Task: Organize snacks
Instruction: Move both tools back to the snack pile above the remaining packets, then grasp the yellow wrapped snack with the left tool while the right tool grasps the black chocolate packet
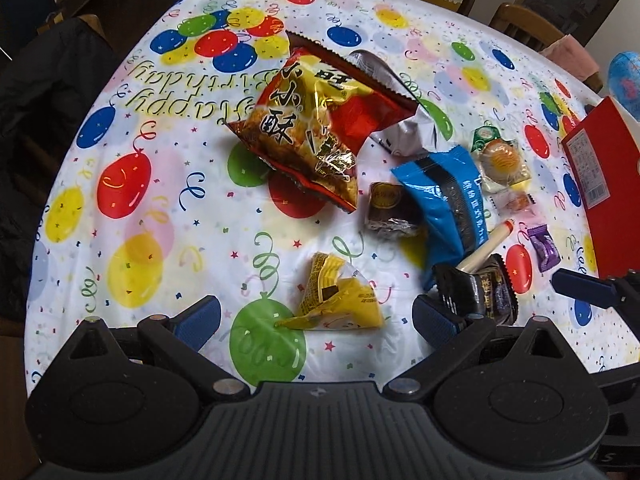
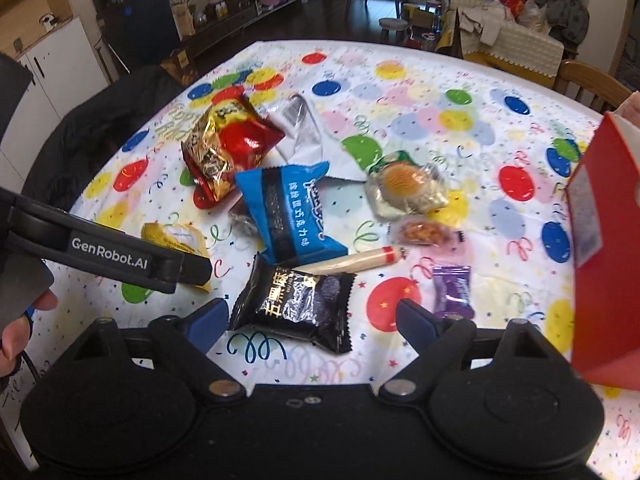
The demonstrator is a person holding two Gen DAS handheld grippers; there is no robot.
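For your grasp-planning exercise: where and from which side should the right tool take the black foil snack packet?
Grip the black foil snack packet across its puffed middle, from above: it lies flat on the balloon tablecloth, and the crimped ends are thin.

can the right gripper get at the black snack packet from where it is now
Probably yes. The right gripper is open with the black snack packet lying flat between its fingers, nothing on top of it; only the cream stick touches its far edge.

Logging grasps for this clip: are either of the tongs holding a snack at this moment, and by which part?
Nothing is held. The left tongs stand open over the yellow packet; the right tongs stand open around the black packet, pads not touching it.
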